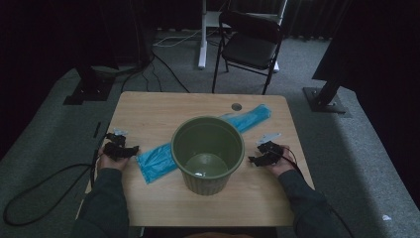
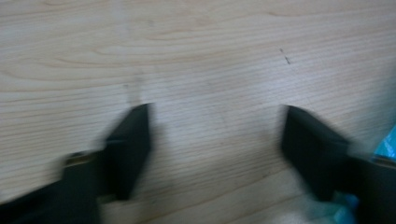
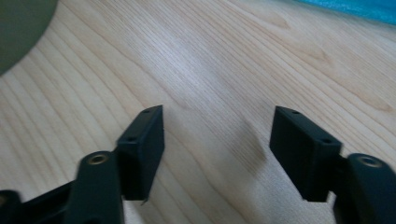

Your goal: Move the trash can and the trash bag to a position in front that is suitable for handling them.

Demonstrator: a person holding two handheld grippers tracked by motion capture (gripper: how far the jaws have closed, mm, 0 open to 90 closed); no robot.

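High view showed the green plastic bucket [image 1: 208, 153] standing upright at the centre of the frame on the wooden table [image 1: 148, 109], its mouth open and its inside bare. It stood between the two tongs: the left gripper [image 1: 119, 147] lay at centre left, the right gripper [image 1: 267, 153] at centre right, each well apart from the bucket's wall. A blue plastic bag [image 1: 153, 159] ran diagonally from lower left to upper right behind the bucket, which hid its middle stretch.

Both tongs were spread wide with nothing between the jaws, only bare wood. In the right gripper view the bucket [image 3: 21, 28] was cut off at the upper left corner and the bag [image 3: 355, 7] at the upper right edge. The left gripper view was blurred; a sliver of the bag [image 2: 387, 147] showed at its right edge.
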